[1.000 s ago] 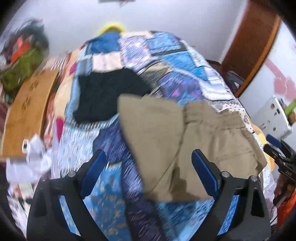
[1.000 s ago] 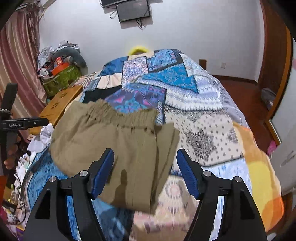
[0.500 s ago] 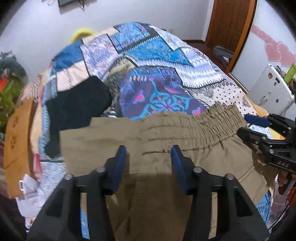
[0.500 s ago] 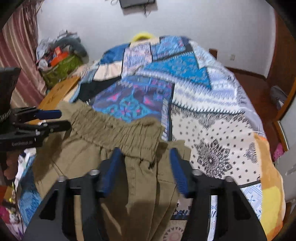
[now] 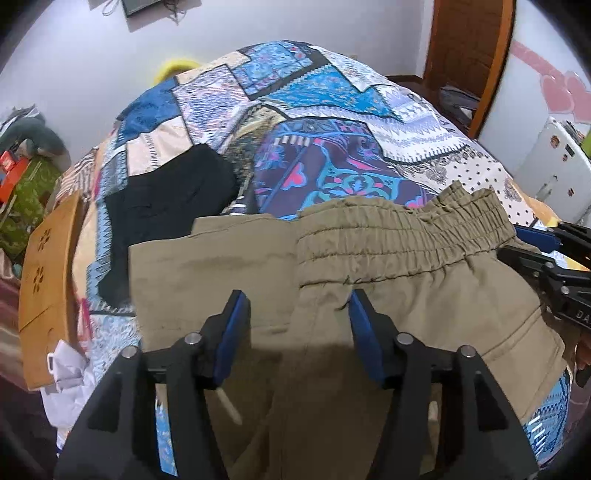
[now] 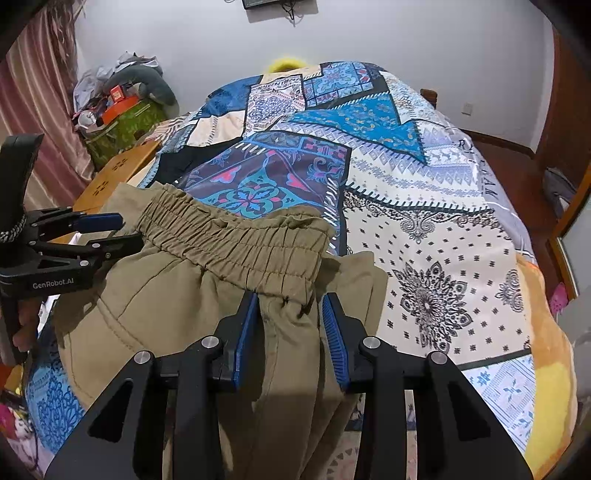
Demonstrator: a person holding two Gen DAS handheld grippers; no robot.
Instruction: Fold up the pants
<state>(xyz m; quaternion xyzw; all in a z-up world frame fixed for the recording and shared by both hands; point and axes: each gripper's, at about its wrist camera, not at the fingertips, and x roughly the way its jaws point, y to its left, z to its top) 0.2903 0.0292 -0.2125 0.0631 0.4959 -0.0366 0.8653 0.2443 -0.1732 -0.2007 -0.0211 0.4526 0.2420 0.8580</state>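
A black garment [image 5: 162,206] is lying on the bed [image 5: 369,122] to the left. The left gripper [image 5: 297,308] is hovering, fingers spread, over the khaki pants [image 5: 369,280] at the bed's near edge. The right gripper [image 6: 288,314] is straddling a bunched fold under the waistband [image 6: 236,243], fingers narrowed but apparently not pinching.

White walls [image 6: 388,33], wooden door [image 5: 465,48]

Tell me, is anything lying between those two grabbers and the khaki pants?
Nothing visible. The left gripper and the right gripper both sit open right over the pants. The black garment lies off to the side.
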